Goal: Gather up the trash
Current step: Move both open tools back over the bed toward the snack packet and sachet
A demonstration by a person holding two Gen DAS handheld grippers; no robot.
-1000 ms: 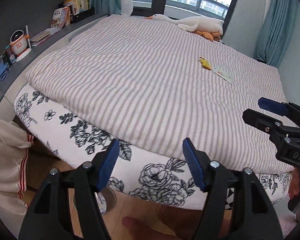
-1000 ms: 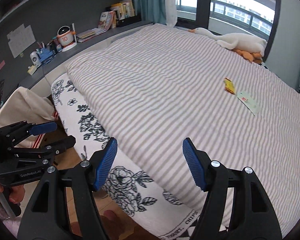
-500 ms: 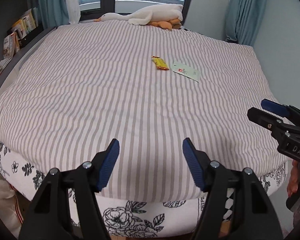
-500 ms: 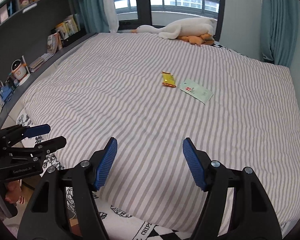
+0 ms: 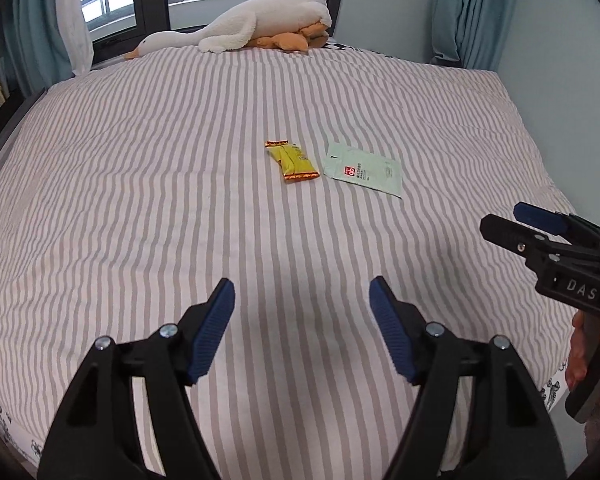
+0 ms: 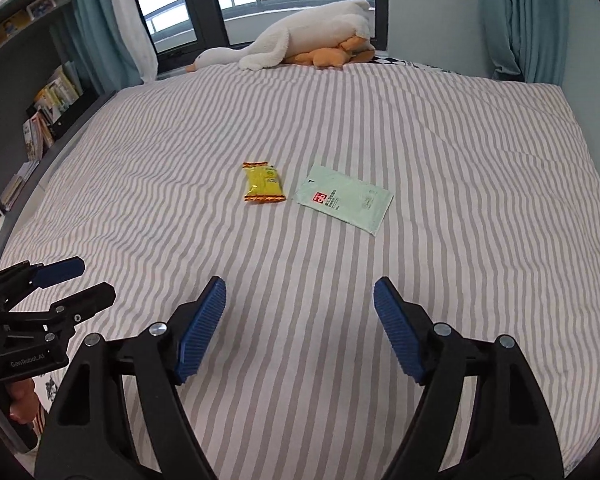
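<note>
Both grippers hang low over the striped bed (image 5: 140,200). The left gripper (image 5: 302,330) and right gripper (image 6: 300,328) are wide apart, holding nothing. The yellow wrapper (image 5: 292,160) and green packet (image 5: 366,170) lie mid-frame.

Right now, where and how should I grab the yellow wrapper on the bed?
Probably by the near crimped end of the yellow wrapper, coming from above with the right gripper. It lies flat on the bed, so its thin edge should lift easiest.

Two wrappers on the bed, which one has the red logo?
The pale green flat packet; its red square mark sits near its left end. The yellow snack wrapper beside it has orange crimped ends instead.
</note>
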